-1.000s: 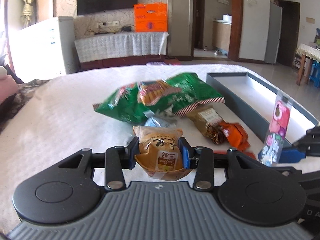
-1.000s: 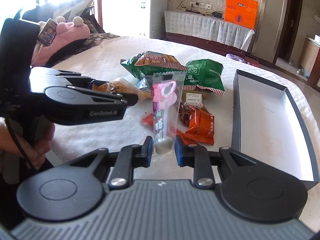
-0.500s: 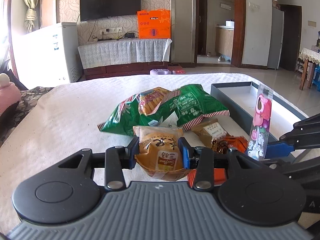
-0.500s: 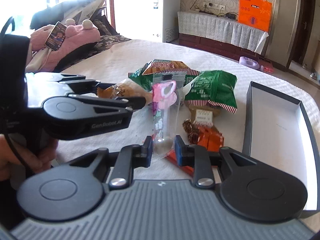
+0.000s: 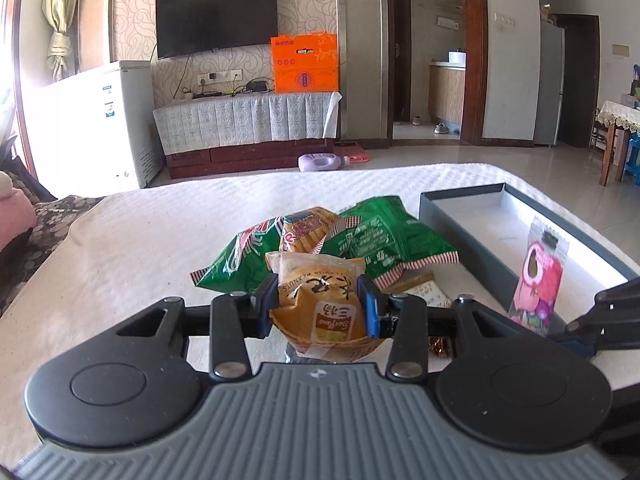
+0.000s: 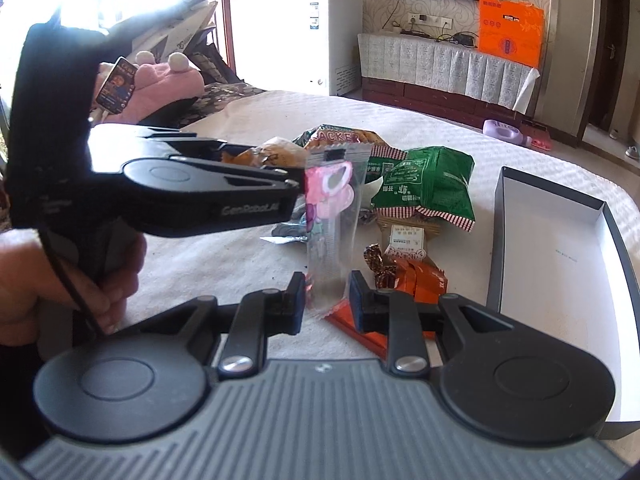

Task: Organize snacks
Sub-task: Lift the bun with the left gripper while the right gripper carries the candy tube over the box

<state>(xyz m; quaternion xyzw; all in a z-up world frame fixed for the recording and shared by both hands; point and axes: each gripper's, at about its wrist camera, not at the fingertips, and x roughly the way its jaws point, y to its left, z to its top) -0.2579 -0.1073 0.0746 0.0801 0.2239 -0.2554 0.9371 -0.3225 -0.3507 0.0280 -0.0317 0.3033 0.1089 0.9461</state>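
**A:** What does my left claw [image 5: 318, 306] hold?

**B:** From my station I read it as clenched on the peanut packet [image 5: 320, 300], an orange-brown pouch pinched between the two blue pads and lifted in front of the green snack bags [image 5: 384, 240]. Those bags lie on the white-covered desk [image 5: 160, 240], just left of the grey box [image 5: 460, 224].

**A:** And my right claw [image 6: 326, 300]?

**B:** I see it gripping the lower end of the pink candy packet [image 6: 330, 216], a clear sleeve with a pink figure printed near its top. The sleeve stands upright, left of the grey box [image 6: 516, 240] and well apart from it. In the left wrist view the same sleeve [image 5: 538, 280] appears in front of the box's open interior.

**A:** What remains on the desk?

**B:** Left of the box, I note the green bags [image 6: 424, 188], a small tan packet [image 6: 406, 238] touching them, a brown-wrapped sweet [image 6: 378, 266] and an orange packet [image 6: 422, 284] nearest my right claw. The box interior shows white, with nothing visible inside.
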